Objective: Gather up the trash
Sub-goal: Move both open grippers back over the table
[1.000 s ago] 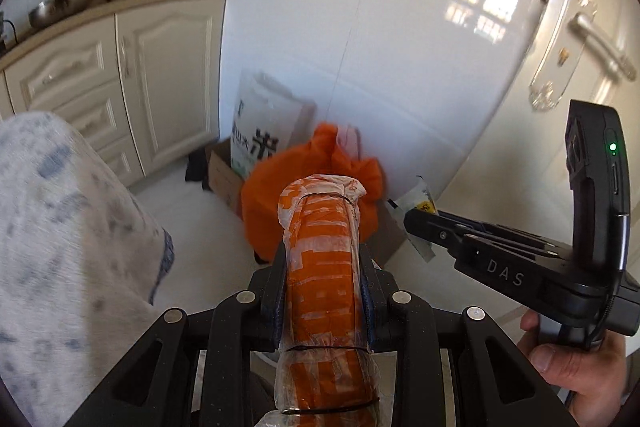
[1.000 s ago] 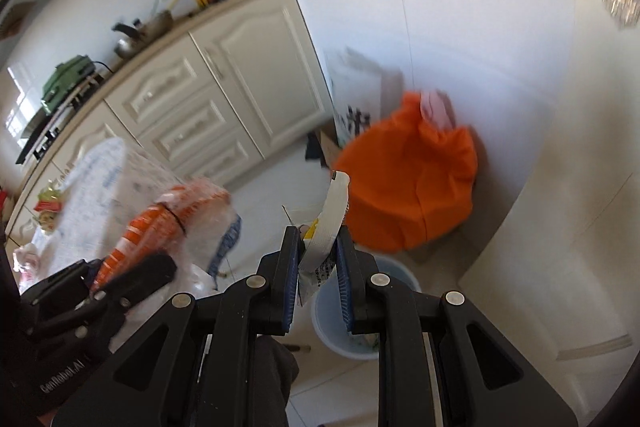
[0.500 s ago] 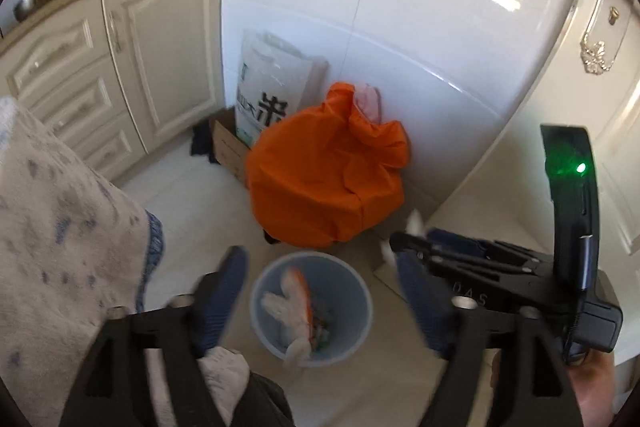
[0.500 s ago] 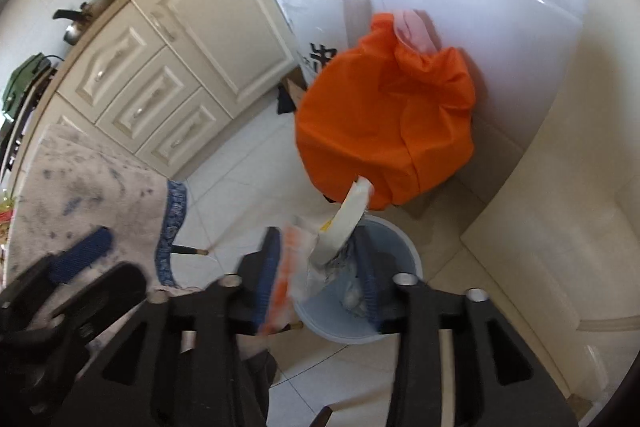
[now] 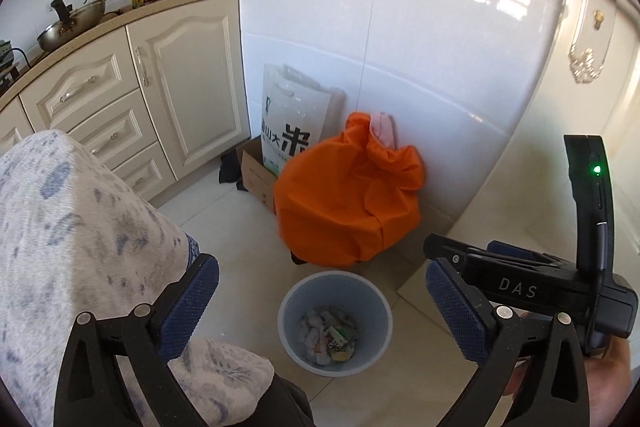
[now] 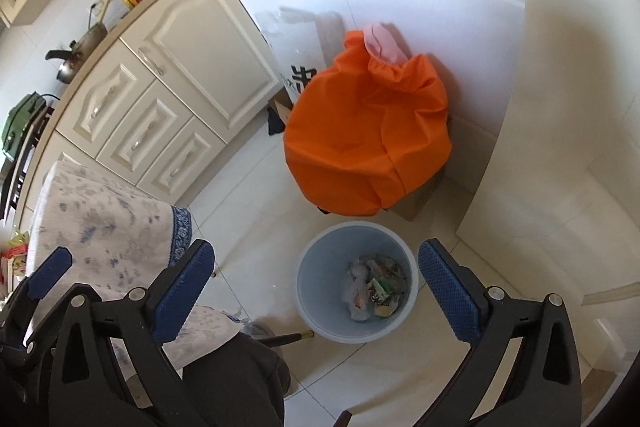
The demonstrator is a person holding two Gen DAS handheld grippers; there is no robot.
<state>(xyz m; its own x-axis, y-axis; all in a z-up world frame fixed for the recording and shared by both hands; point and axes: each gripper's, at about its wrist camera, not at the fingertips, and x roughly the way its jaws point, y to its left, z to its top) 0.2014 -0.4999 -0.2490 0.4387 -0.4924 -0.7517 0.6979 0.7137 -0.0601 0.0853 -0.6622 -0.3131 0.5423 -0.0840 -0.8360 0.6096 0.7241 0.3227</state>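
A pale blue waste bin [image 5: 289, 311] [image 6: 316, 311] stands on the tiled floor below both grippers. Crumpled wrappers and packets [image 5: 328, 333] [image 6: 372, 287] lie at its bottom. My left gripper [image 5: 320, 269] hangs above the bin, its jaws opening wide with nothing between the blue pads [image 5: 188, 303]. My right gripper [image 6: 317, 251] is also over the bin, jaws opening and empty. In the left wrist view a hand holds the right gripper's black body [image 5: 516, 287] at the lower right.
An orange bag [image 5: 344, 203] [image 6: 360, 139] sits just behind the bin against the white tiled wall, with a white paper bag [image 5: 292, 115] and cardboard box [image 5: 256, 175] beside it. Cream cabinets [image 5: 180, 75] stand left. A blue-patterned tablecloth [image 5: 80, 227] [image 6: 100, 219] hangs at the near left.
Both grippers opened. The orange-striped wrapper left the left jaws and the white and yellow packet left the right jaws; both now lie in the bin. Both hands dipped toward the bin.
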